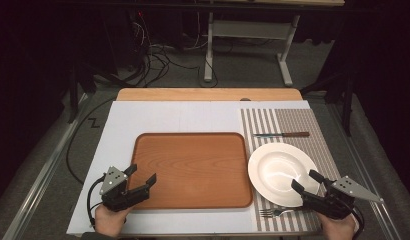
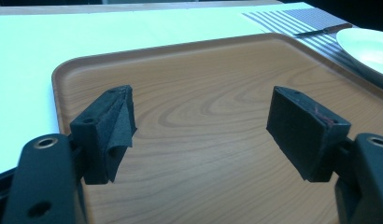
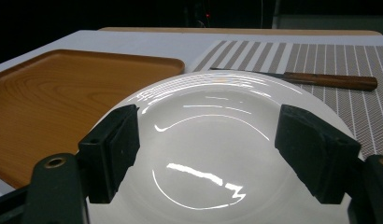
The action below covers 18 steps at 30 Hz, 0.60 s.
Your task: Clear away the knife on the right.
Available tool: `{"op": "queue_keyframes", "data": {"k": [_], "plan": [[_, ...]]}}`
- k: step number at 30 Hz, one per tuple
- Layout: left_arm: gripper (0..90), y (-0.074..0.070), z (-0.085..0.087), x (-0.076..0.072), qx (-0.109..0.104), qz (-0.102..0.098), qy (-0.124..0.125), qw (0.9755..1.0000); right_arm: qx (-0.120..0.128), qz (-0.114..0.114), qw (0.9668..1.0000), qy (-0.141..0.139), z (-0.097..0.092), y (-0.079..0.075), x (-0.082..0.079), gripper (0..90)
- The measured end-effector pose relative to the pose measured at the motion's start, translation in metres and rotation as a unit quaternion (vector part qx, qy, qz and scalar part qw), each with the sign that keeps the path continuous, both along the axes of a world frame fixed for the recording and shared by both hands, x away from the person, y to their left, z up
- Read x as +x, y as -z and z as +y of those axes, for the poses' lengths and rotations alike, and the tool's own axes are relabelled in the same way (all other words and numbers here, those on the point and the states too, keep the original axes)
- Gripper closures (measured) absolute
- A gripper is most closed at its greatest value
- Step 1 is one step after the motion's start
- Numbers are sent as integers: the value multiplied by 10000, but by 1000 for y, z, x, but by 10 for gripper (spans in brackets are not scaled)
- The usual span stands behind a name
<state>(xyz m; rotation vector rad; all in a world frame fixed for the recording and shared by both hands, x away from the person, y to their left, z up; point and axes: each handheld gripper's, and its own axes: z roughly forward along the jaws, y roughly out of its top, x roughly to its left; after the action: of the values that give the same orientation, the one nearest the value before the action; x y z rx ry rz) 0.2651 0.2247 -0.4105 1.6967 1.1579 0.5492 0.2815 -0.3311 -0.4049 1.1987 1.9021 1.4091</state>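
the worktop (image 1: 158,120) carries a big wooden tray (image 1: 193,170) in the middle and a striped placemat (image 1: 293,122) to the right, and on that mat sits the thing in play, a white plate (image 1: 278,172), its left rim just beside the tray's right edge. this plate looks glazed ceramic: stiff, fairly heavy for its size, slick under the light and quite breakable, so my read is that a firm pinch on the near rim, one finger over the lip and one under, is the safest hold, never the smooth bowl of it. the right gripper (image 1: 307,182) hovers over the plate's near right rim with its fingers (image 3: 112,149) spread wide, nothing between the pads, the white bowl gleaming behind them. the left gripper (image 1: 141,174) hangs over the tray's near left corner, fingers (image 2: 105,133) also well apart and gripping nothing. smaller bits now: a wood-handled knife (image 1: 283,134) lies on the mat beyond the plate, and a fork (image 1: 273,212) peeks out at the plate's near edge, touching or tucked under it, hard to say which.
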Motion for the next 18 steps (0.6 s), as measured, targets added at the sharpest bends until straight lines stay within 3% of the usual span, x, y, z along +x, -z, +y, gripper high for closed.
{"op": "queue_keyframes", "data": {"k": [10, 18], "plan": [[247, 0, 0, 0, 28, 6, 1, 10000, 139, -97, 9998, -64, 1, -4, 1, 181], [247, 0, 0, 0, 36, 12, -6, 10000, 77, -170, 9998, -61, 7, -8, 6, 156]]}}
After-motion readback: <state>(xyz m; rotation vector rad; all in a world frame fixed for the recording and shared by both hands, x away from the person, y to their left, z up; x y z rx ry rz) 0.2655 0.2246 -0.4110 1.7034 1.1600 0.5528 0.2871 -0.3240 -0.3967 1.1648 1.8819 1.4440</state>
